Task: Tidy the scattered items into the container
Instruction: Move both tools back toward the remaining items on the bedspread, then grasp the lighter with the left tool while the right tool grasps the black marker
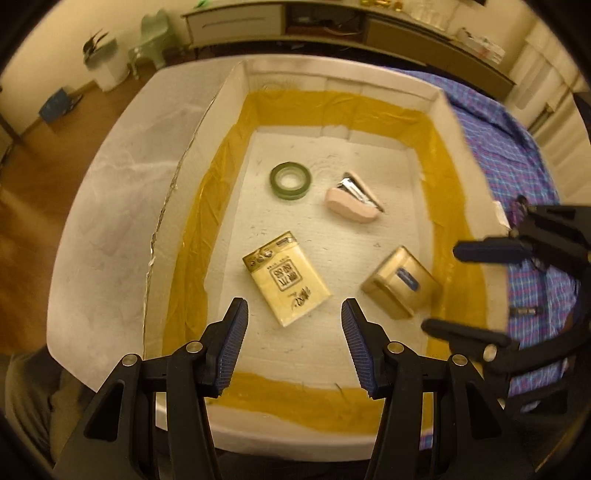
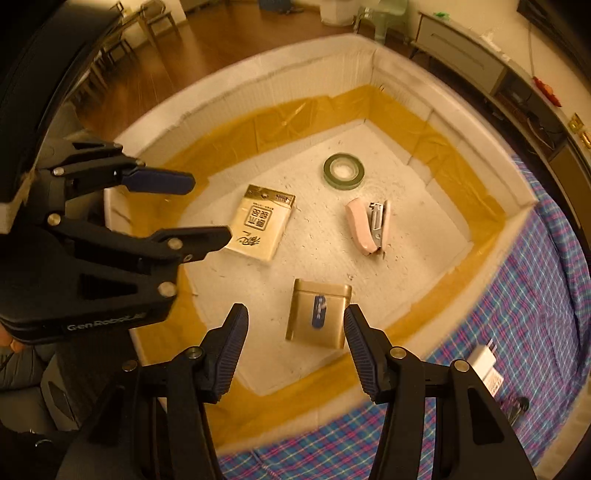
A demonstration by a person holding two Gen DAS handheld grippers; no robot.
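A white foam box (image 1: 236, 96) (image 2: 258, 77) lined with yellow tape holds a green tape roll (image 1: 290, 181) (image 2: 344, 171), a pink stapler (image 1: 352, 201) (image 2: 369, 227), a cream tissue pack (image 1: 286, 278) (image 2: 262, 223) and a gold tin (image 1: 400, 282) (image 2: 319, 314). My left gripper (image 1: 294, 345) (image 2: 210, 206) is open and empty above the box's near side, over the tissue pack. My right gripper (image 2: 295, 347) (image 1: 439, 288) is open and empty above the gold tin. A white charger (image 2: 485, 365) and a dark clip (image 2: 515, 406) lie outside the box on the plaid cloth.
The box sits on a blue and pink plaid cloth (image 1: 517, 155) (image 2: 535, 295). Wooden floor (image 1: 33, 184) lies to the left. A low cabinet (image 1: 280, 22) stands along the far wall, with a green chair (image 1: 151, 33) and a white bin (image 1: 107, 66) beside it.
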